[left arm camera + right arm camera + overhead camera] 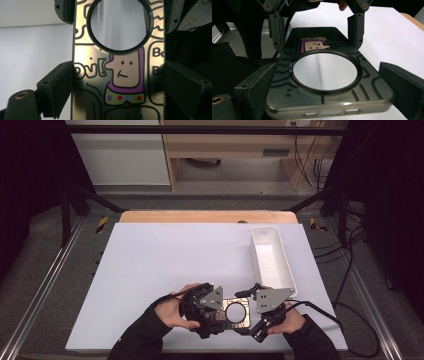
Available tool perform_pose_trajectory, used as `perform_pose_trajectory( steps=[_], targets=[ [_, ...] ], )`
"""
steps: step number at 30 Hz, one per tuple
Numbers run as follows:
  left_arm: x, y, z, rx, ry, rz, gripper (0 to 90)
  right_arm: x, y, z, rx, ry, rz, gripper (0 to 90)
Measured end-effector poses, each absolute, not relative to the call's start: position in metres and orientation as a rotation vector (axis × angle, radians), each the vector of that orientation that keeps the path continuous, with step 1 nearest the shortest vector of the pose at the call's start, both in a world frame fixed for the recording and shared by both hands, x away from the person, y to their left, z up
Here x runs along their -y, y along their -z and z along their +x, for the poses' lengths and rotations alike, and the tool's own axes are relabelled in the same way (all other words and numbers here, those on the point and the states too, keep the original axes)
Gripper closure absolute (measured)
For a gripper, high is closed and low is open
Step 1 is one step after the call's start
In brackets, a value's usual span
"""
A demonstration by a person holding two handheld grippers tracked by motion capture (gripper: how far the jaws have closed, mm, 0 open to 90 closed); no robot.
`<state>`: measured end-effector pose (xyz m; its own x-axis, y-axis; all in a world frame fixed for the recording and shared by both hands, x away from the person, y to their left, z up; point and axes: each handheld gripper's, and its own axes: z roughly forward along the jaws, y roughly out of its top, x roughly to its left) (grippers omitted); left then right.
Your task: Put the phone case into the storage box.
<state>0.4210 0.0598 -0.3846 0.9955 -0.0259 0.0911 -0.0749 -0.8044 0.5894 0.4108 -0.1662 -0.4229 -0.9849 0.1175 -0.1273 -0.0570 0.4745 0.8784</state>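
Note:
A clear phone case (240, 322) printed with black doodles and a purple cartoon figure is held between my two grippers near the table's front edge. A black ring (150, 17) sits on its back. My left gripper (221, 313) clamps one end, and its jaws press on both long edges of the case (125, 72). My right gripper (248, 314) grips the opposite end (312, 47), with its left jaw on the edge and its right jaw at the corner. The left gripper's fingers (277, 30) flank the far end of the case.
A white rectangular tray (265, 228) stands at the right of the white table top (175, 260). A wooden strip runs along the table's far edge. Metal rails and cables lie on both sides of the table. Both forearms come in at the bottom.

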Motion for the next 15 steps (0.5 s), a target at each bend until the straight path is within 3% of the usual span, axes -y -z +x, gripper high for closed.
perform_pose_trajectory(
  steps=[15],
  targets=[
    [-0.0583, 0.3867, 0.4205, 0.086, -0.101, 2.508, 11.4, 0.165, 0.4253, 0.41, -2.554, -1.556, 0.016, 10.4]
  ],
)
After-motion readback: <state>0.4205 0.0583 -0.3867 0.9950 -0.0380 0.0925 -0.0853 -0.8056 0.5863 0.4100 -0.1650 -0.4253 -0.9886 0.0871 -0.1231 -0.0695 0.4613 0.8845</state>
